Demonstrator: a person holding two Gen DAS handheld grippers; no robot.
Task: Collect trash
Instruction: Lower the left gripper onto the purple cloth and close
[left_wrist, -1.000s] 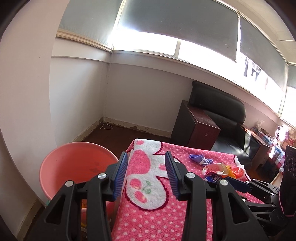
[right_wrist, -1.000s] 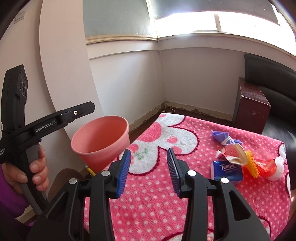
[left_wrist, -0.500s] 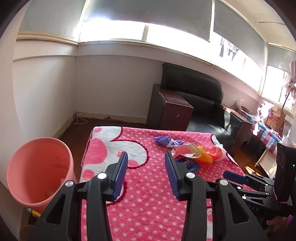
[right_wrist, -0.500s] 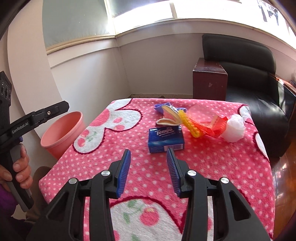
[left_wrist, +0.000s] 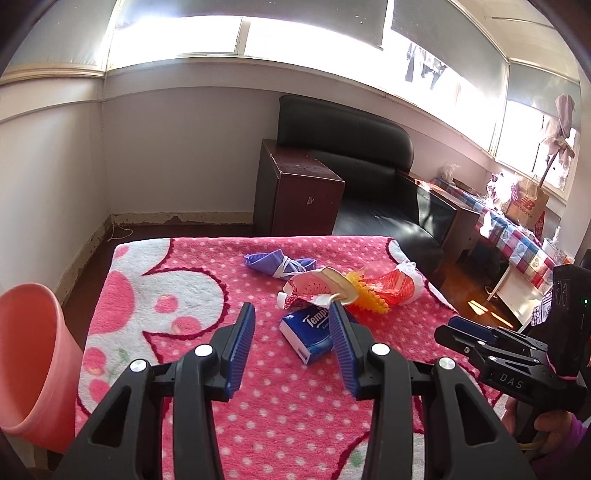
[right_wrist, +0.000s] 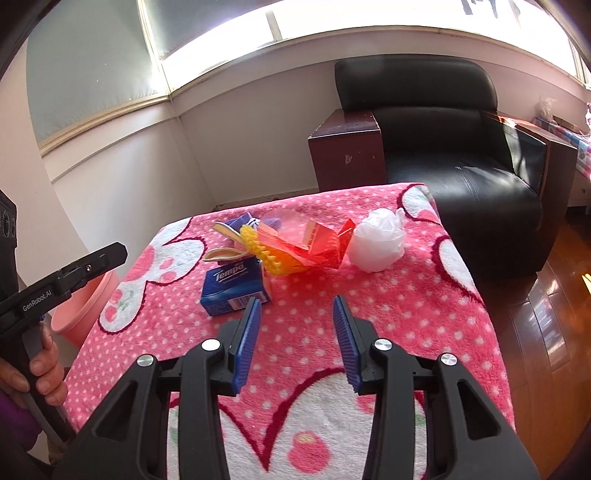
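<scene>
A heap of trash lies on the pink dotted blanket (left_wrist: 288, 398) (right_wrist: 413, 317): a blue Tempo tissue pack (left_wrist: 310, 332) (right_wrist: 234, 286), a crumpled paper wrapper (left_wrist: 314, 286), a purple wrapper (left_wrist: 277, 260), a red and orange plastic bag (left_wrist: 384, 288) (right_wrist: 310, 247) and a white plastic ball (right_wrist: 376, 240). My left gripper (left_wrist: 291, 317) hovers open just short of the tissue pack, nothing between its blue pads. My right gripper (right_wrist: 295, 314) is open and empty over the blanket, right of the tissue pack. A pink bin (left_wrist: 33, 369) (right_wrist: 92, 314) stands beside the table's left edge.
A black leather armchair (right_wrist: 443, 147) and a dark red cabinet (left_wrist: 299, 192) stand behind the table. A hand (right_wrist: 40, 373) holds the left tool at the left of the right wrist view. A checked table with bags (left_wrist: 517, 229) is at far right.
Both views swung from the bin and wall toward the trash heap. Both grippers came closer and lower over the blanket; their jaws kept the same gap.
</scene>
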